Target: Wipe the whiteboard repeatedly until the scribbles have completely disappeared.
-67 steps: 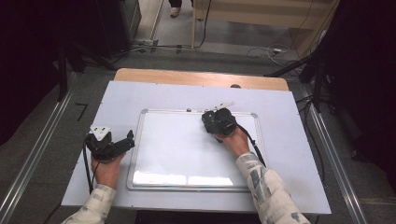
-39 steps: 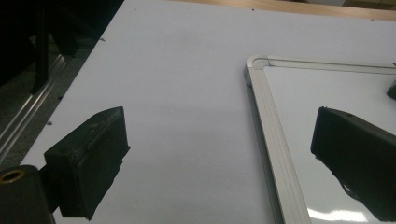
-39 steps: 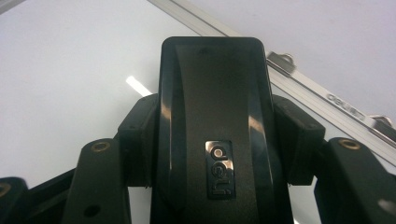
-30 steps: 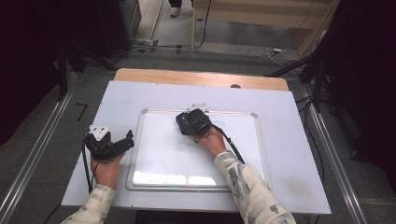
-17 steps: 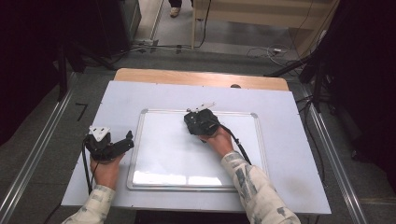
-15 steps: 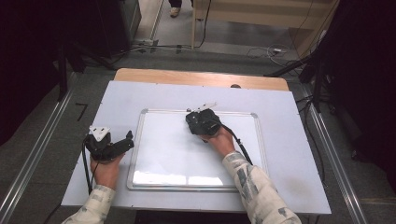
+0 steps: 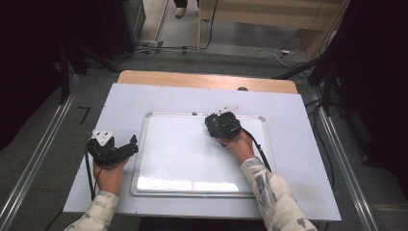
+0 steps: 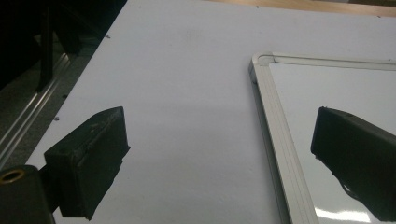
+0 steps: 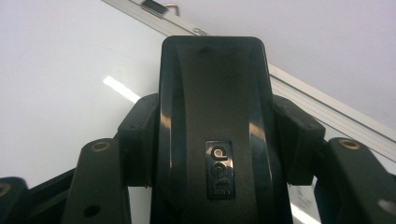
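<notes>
Now | right gripper [image 7: 222, 126]: jaws clamped on the black eraser [image 9: 212, 126], pressed flat to the whiteboard [image 7: 192, 159] near its top rail | left gripper [image 7: 115, 150]: jaws wide, empty, straddling the frame | board under me looks clean; little left.

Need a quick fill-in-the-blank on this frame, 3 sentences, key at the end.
1. The right gripper is shut on a black ____.
2. That gripper sits near the ____ edge of the whiteboard in the high view.
3. The left gripper, beside the board's left frame, has its jaws ____.

Missing words: eraser; far; open
</notes>
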Action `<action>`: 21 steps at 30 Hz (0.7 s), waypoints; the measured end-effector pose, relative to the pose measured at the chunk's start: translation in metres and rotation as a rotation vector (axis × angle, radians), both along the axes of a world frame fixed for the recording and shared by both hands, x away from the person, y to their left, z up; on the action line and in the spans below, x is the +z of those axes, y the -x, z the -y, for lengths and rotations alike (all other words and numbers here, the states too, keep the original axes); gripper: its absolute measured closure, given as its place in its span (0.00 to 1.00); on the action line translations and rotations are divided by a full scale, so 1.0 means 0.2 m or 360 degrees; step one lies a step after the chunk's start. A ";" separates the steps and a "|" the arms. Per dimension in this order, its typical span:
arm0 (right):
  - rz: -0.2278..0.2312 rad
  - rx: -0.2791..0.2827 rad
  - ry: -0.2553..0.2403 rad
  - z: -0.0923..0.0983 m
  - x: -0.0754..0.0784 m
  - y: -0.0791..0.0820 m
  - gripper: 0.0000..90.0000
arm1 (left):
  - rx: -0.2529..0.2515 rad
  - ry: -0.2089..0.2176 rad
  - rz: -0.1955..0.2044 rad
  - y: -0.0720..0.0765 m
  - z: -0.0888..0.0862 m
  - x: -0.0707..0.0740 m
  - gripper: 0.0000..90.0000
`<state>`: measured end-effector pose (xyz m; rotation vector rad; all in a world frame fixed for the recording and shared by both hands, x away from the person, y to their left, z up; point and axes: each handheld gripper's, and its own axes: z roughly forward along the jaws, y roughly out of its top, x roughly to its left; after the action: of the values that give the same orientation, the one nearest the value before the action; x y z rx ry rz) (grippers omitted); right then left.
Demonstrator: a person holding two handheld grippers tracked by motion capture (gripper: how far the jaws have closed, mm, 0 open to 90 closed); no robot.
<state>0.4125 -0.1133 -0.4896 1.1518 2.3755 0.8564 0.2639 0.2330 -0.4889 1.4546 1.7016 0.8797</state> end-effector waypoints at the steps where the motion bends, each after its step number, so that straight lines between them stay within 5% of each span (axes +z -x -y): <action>1: -0.0001 -0.0013 -0.0003 0.02 0.00 0.00 0.43 | 0.0001 0.0000 0.0000 0.00 0.00 0.00 0.05; 14: -0.0014 -0.0194 0.0004 0.21 0.01 -0.02 0.43 | 0.0010 0.0006 0.0013 0.00 -0.01 0.00 0.05; 21: 0.0055 -0.0246 -0.0123 0.28 0.10 0.00 0.43 | 0.0004 0.0001 0.0010 -0.01 0.00 0.00 0.05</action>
<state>0.4117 -0.1689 -0.4689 1.3206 2.2095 0.9146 0.2654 0.2327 -0.4886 1.4482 1.6994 0.8844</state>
